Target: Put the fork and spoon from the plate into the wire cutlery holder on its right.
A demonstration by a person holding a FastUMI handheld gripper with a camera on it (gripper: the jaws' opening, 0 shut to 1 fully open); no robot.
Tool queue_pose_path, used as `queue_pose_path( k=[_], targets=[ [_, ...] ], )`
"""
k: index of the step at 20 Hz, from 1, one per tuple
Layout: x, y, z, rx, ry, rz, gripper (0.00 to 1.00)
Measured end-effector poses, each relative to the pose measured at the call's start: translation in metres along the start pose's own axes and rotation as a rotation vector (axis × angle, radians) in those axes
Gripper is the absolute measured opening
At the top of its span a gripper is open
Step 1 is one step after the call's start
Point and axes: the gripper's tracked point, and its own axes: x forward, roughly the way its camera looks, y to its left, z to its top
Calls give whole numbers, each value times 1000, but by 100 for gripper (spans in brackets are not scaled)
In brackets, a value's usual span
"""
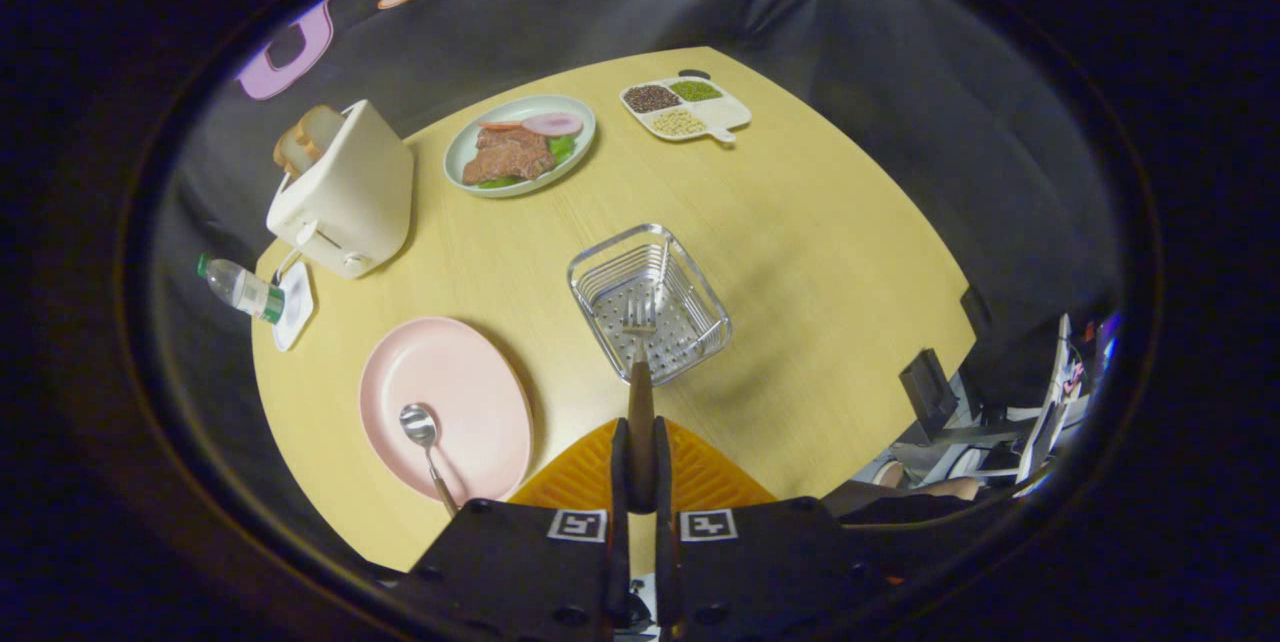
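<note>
One wood-handled fork [640, 362] in the claw [640, 467], tines over wire holder [648, 302]

the gripper [640, 467] has both orange fingers [585, 477] pressed on the dark handle of the fork [640, 362], and the fork's prongs hang over the wire holder [648, 302] near the middle of the table [820, 252]. the spoon [425, 442] lies on the pink plate [470, 392] by the table's near edge, left of the holder. a toaster [345, 192] stands at the left edge.
</note>
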Motion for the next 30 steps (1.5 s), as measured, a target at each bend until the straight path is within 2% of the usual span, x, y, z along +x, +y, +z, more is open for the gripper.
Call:
queue_pose_path(
  k=[3,8,14,18,25,30],
  targets=[
    [-1,-4,4,4,-9,-1,18],
    [-10,-3,5,-70,-54,-5,100],
    [-30,6,0,-187,-133,-16,100],
    [-49,25,-10,-265,-205,9,100],
    [-71,91,-53,-369,-342,155,100],
    [-52,123,-94,-384,-404,219,100]
  ],
)
